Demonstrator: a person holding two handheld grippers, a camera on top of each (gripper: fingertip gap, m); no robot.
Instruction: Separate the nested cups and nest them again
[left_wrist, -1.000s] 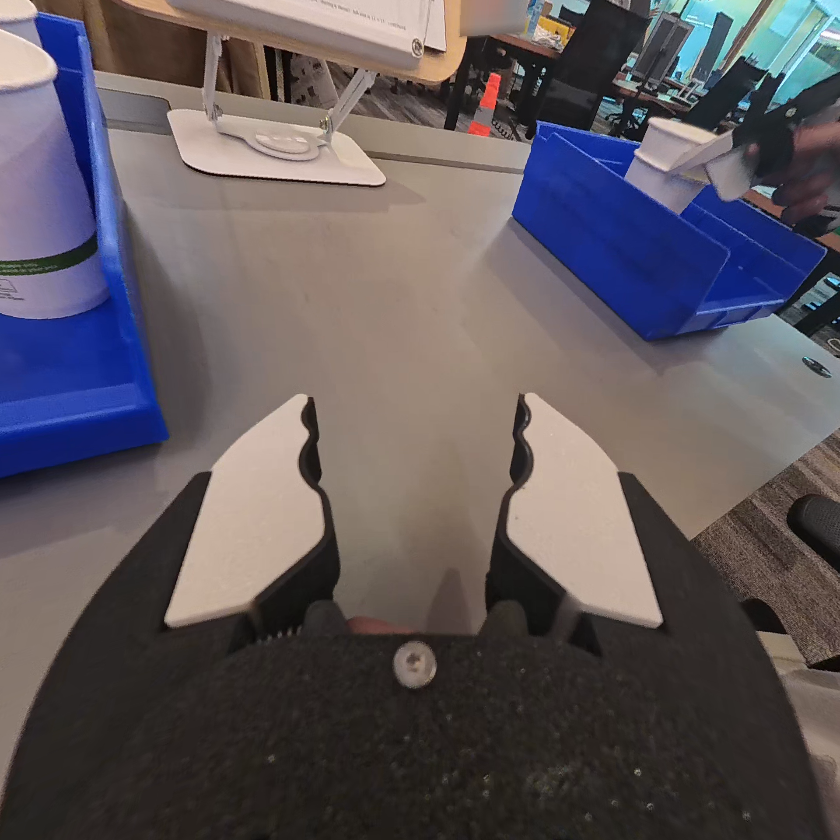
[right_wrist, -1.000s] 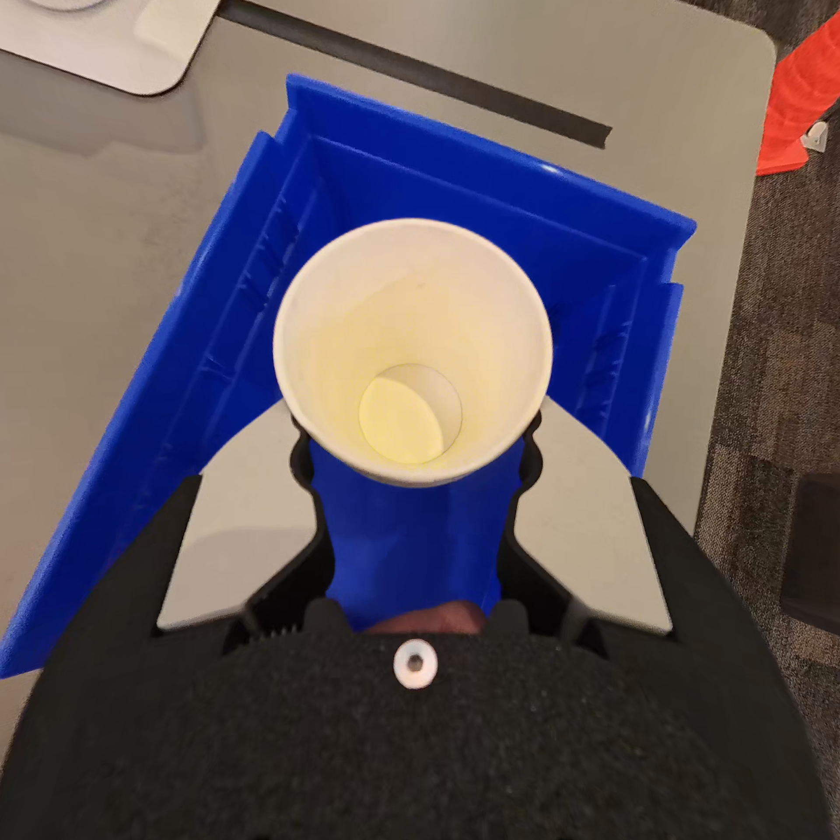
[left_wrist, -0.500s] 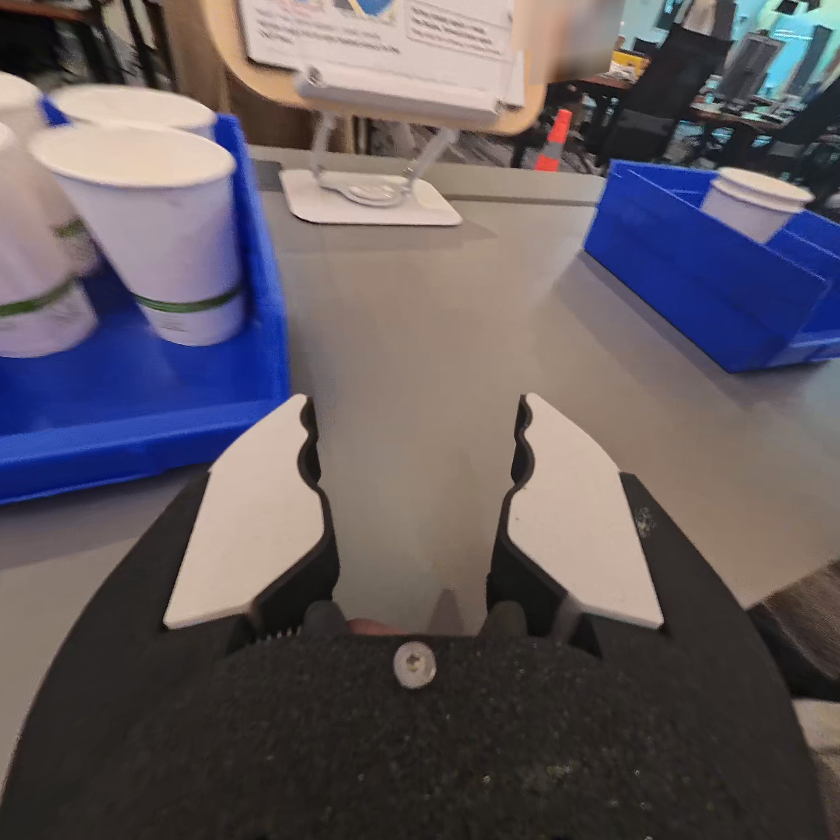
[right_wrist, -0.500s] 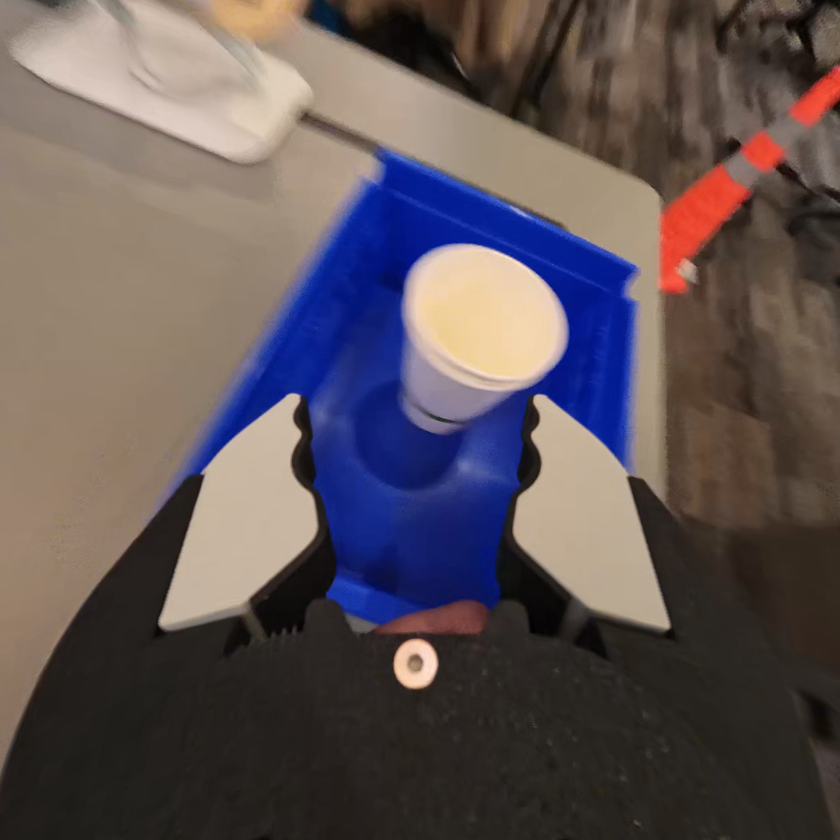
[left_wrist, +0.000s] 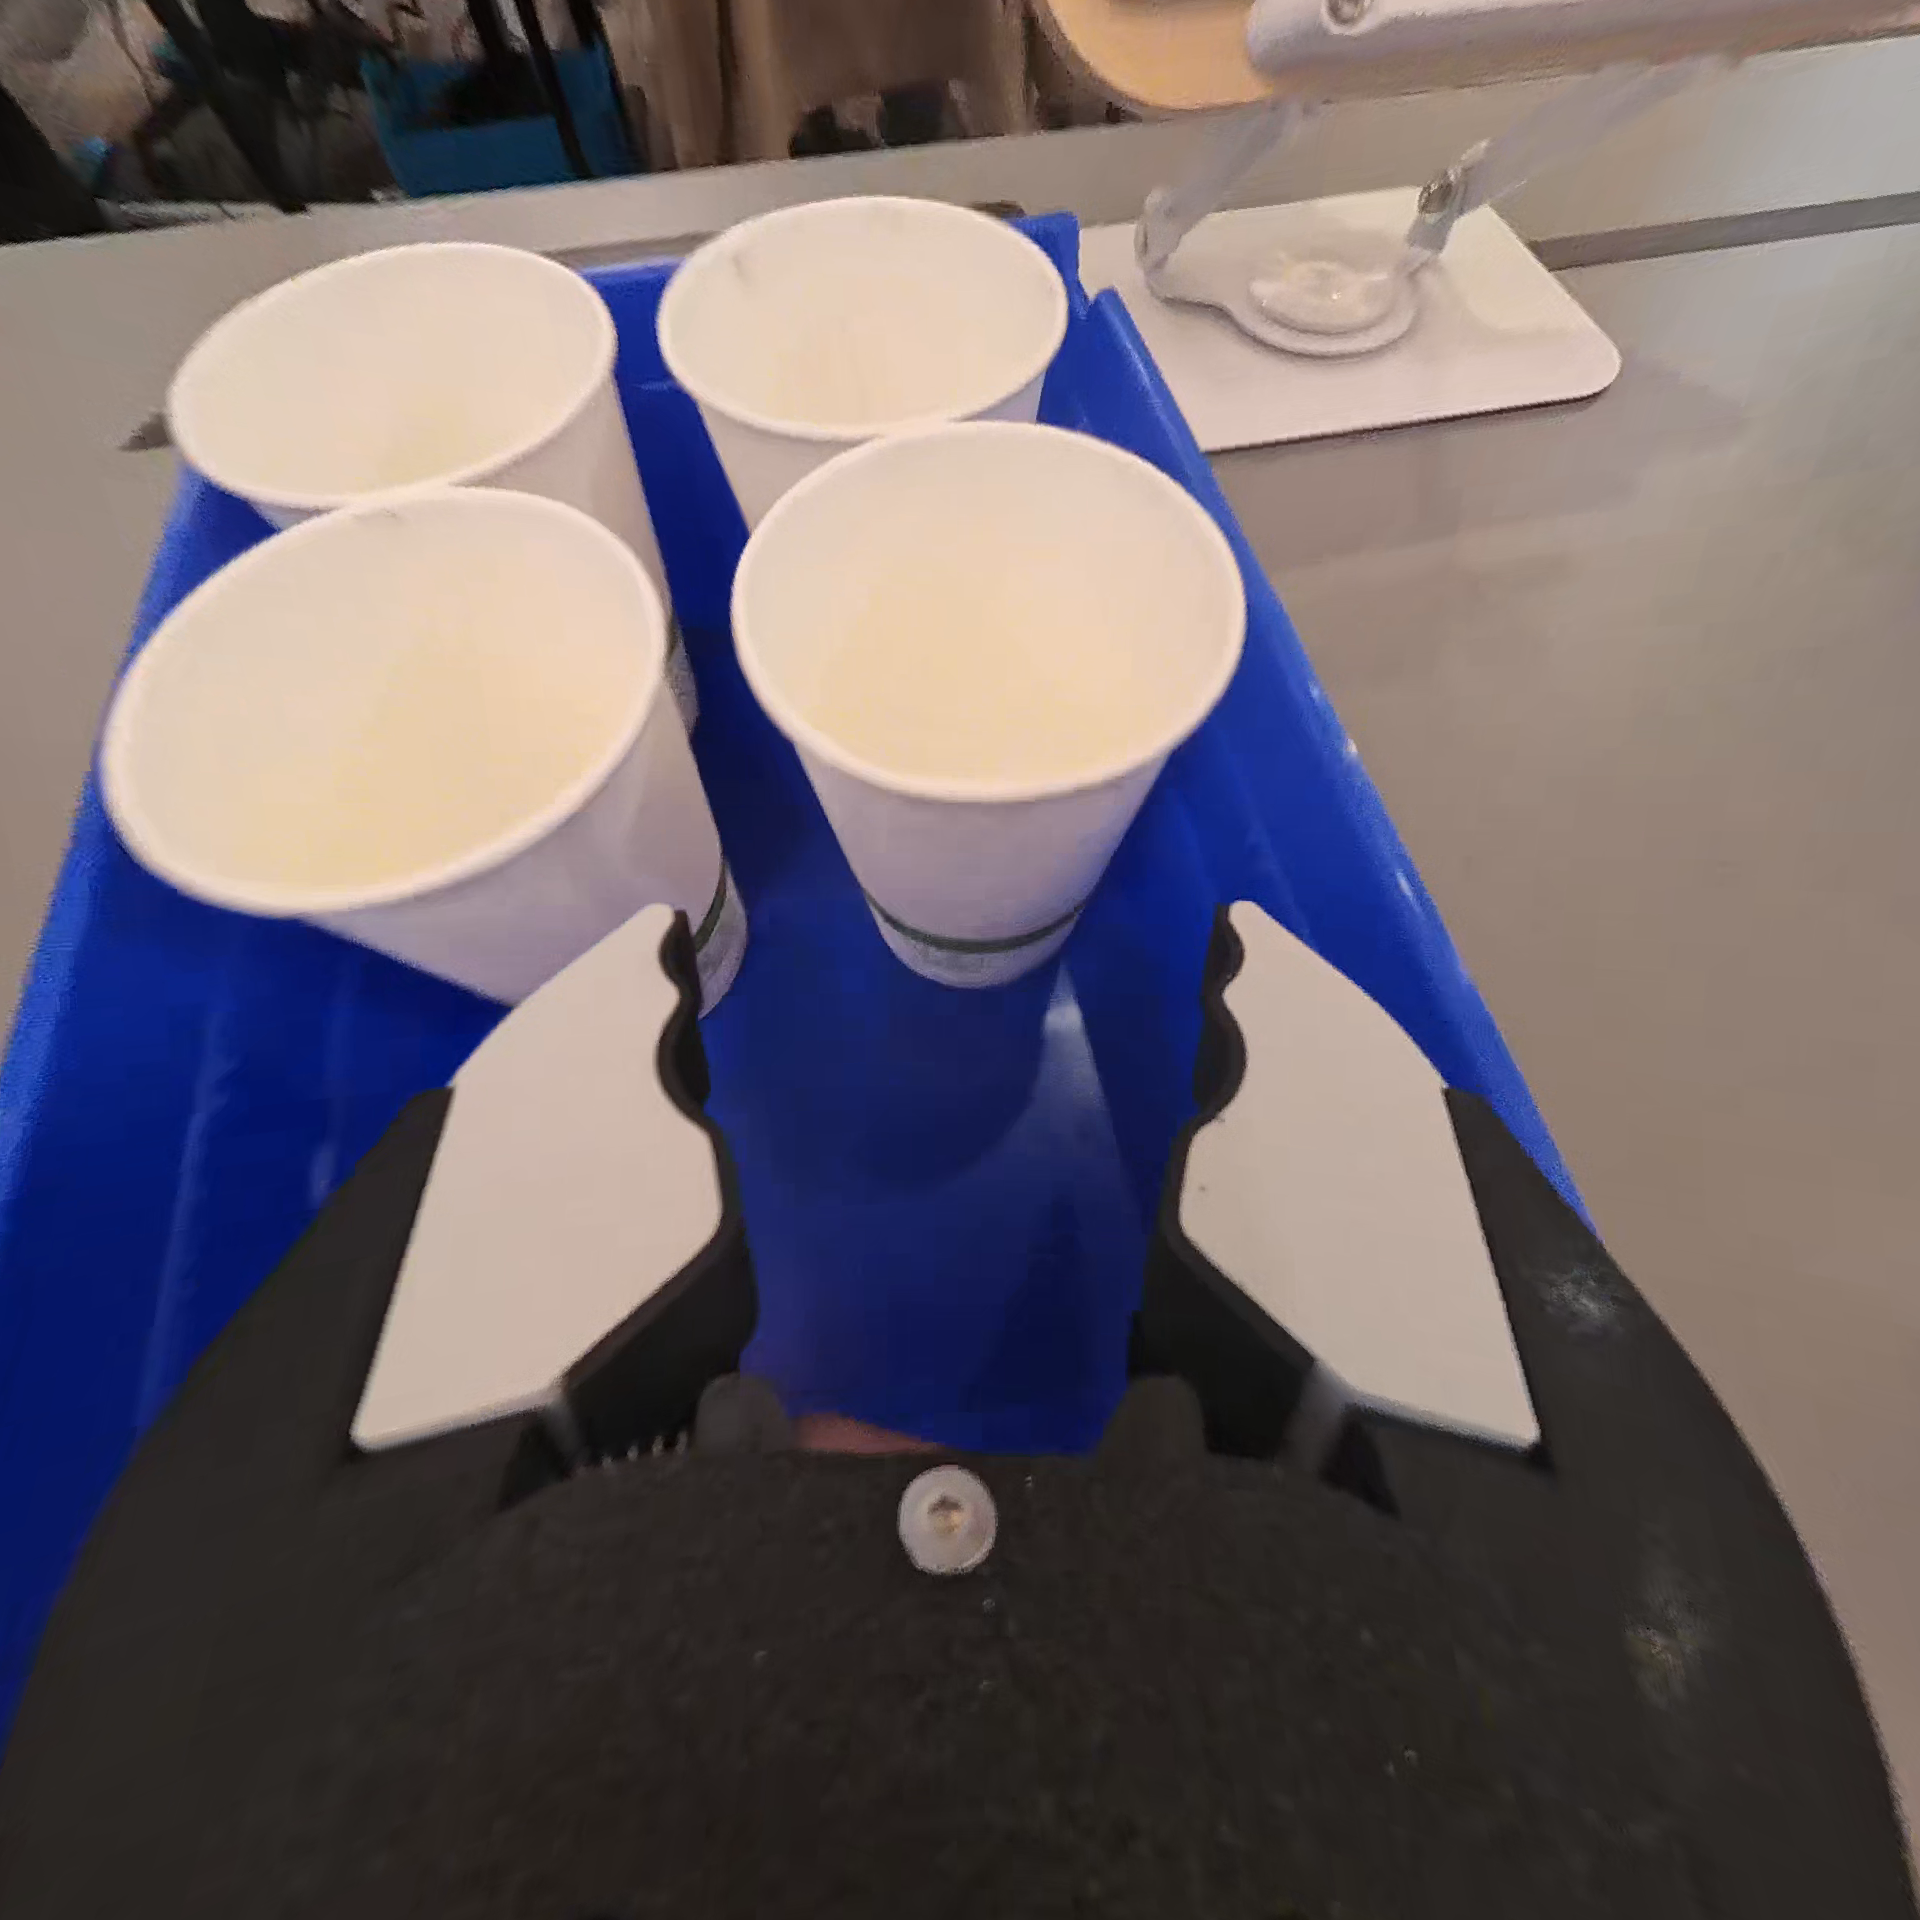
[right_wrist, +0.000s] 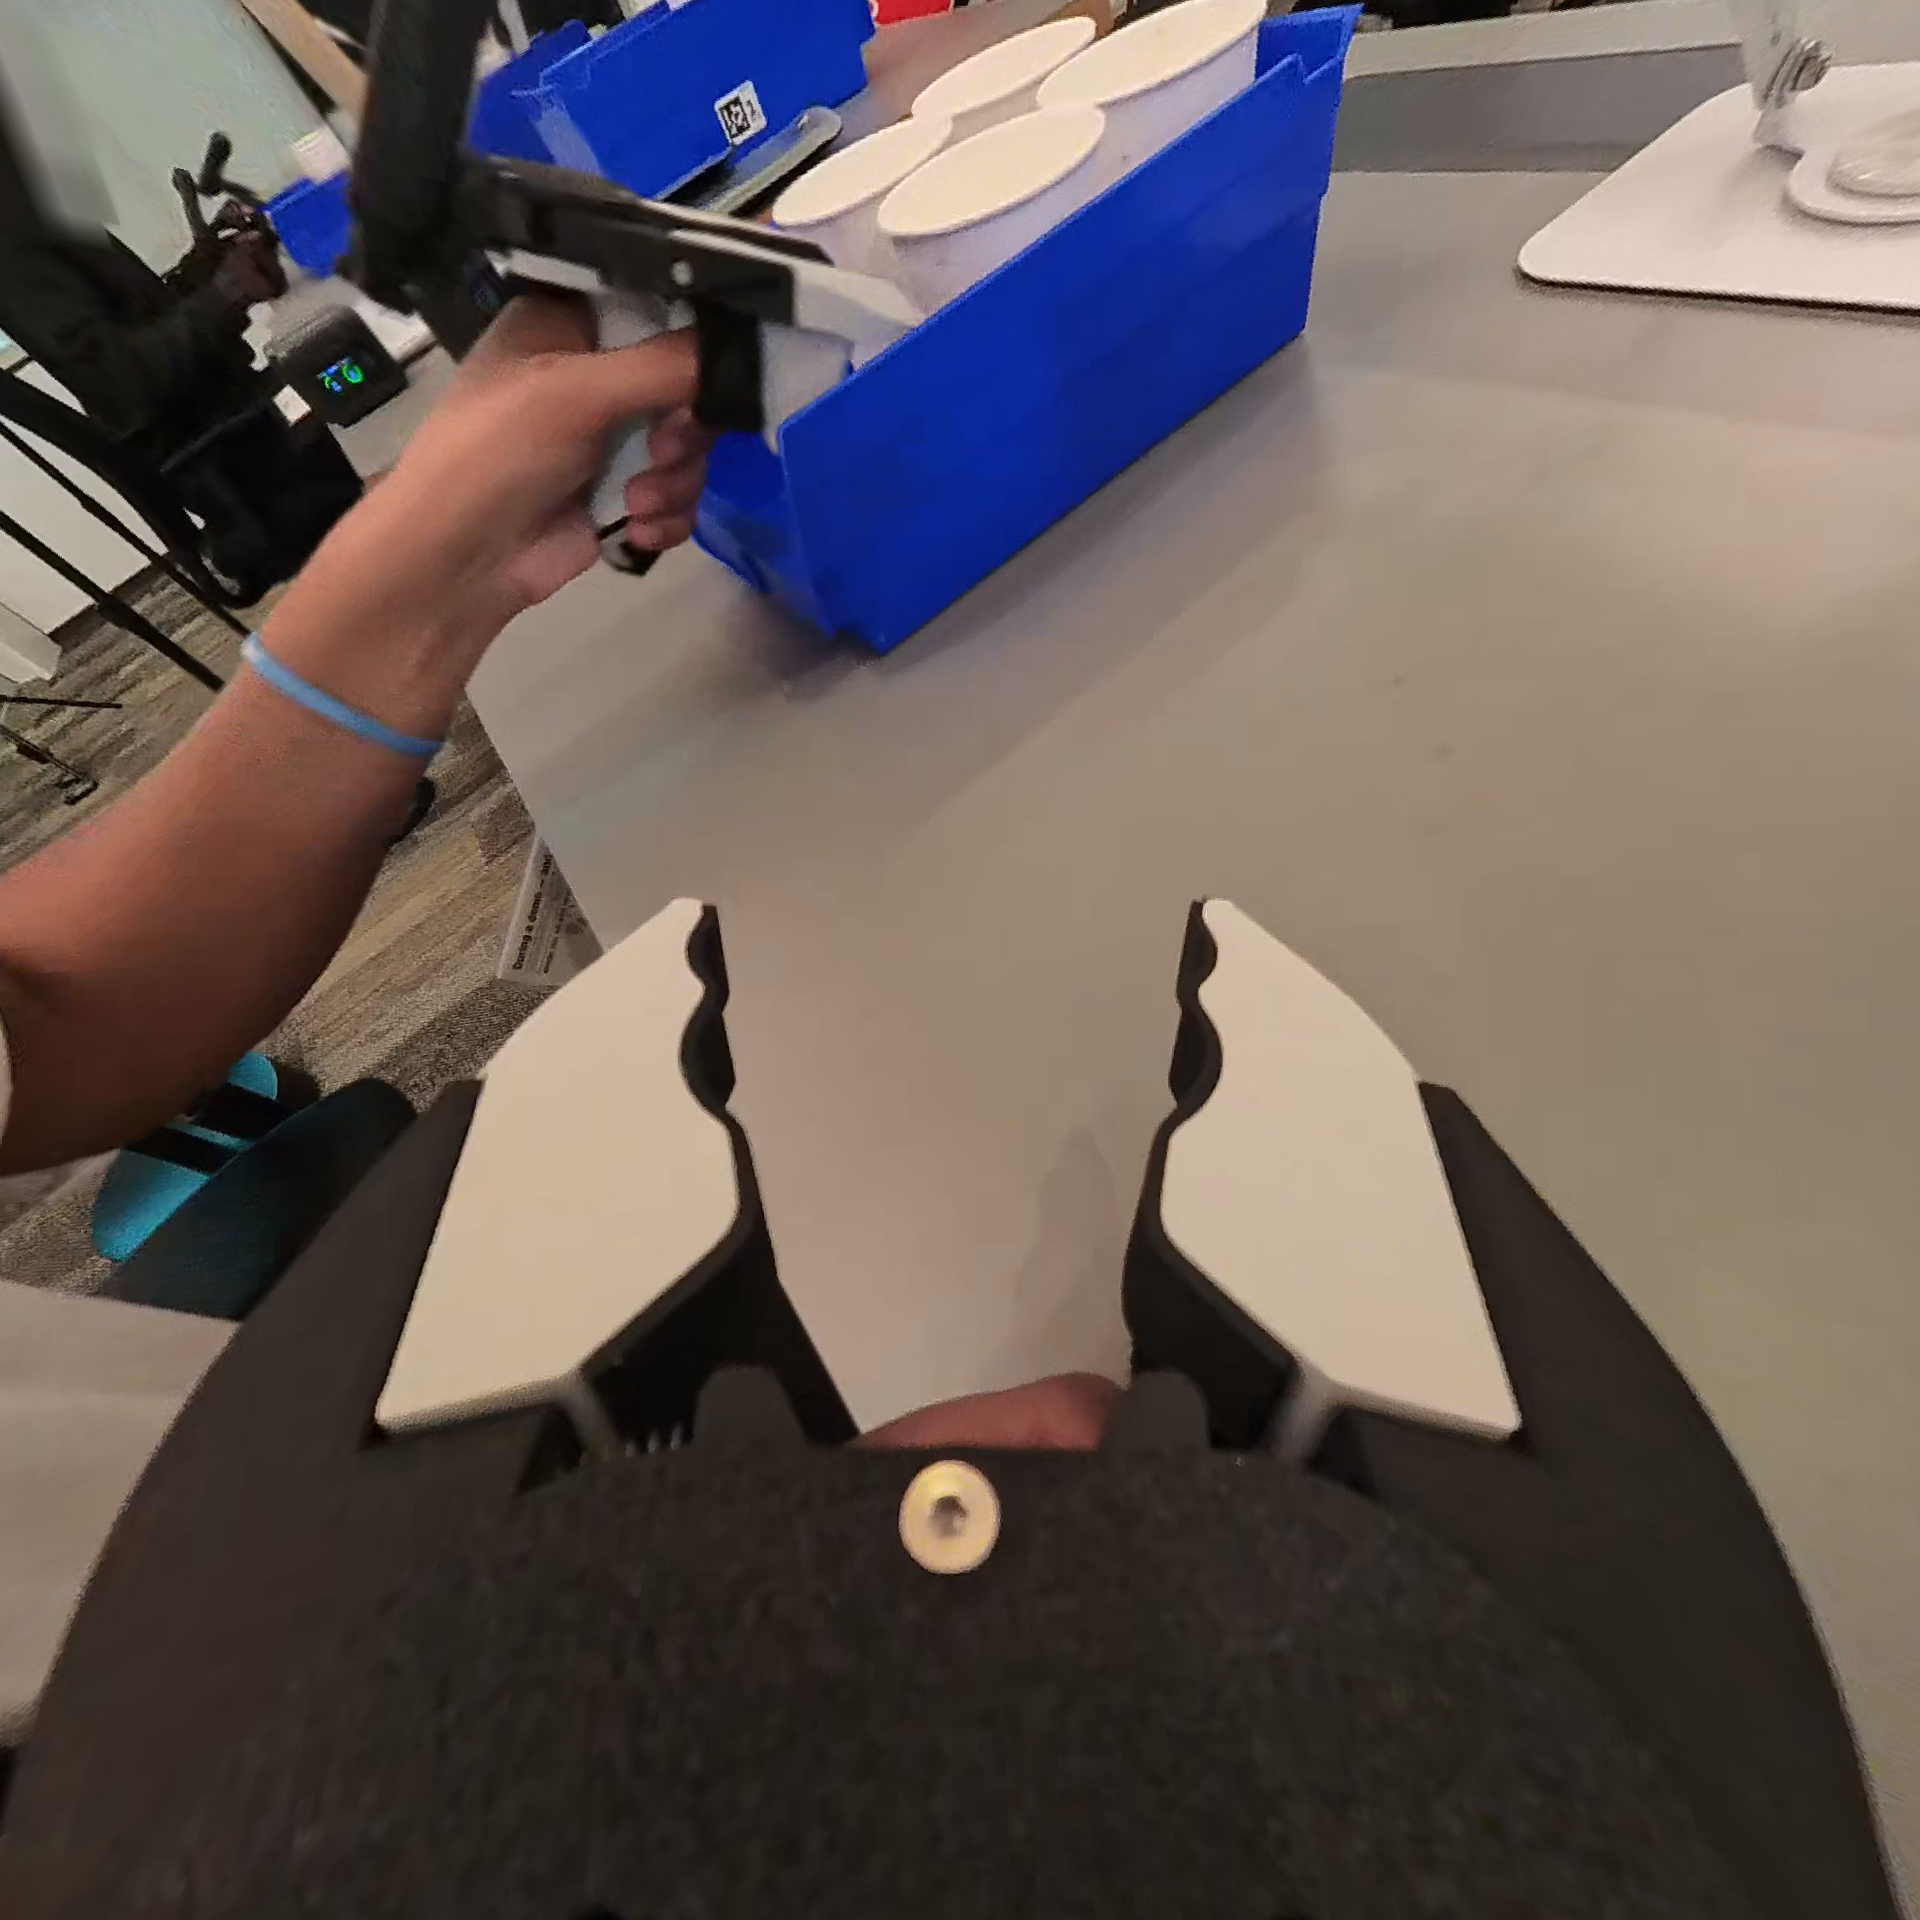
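Four white cups (left_wrist: 987, 665) stand upright in our blue bin (left_wrist: 1247, 790) on the grey bench (left_wrist: 1662, 727), two in front and two behind, all empty. Our left gripper (left_wrist: 945, 997) hangs over the bin's near end, jaws apart, holding nothing. Our right gripper (right_wrist: 951, 997) hovers over bare bench, jaws apart and empty. A white stand (left_wrist: 1403, 343) sits just beyond the bin.

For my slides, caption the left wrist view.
Open left claw above a blue bin holding four upright white paper cups.
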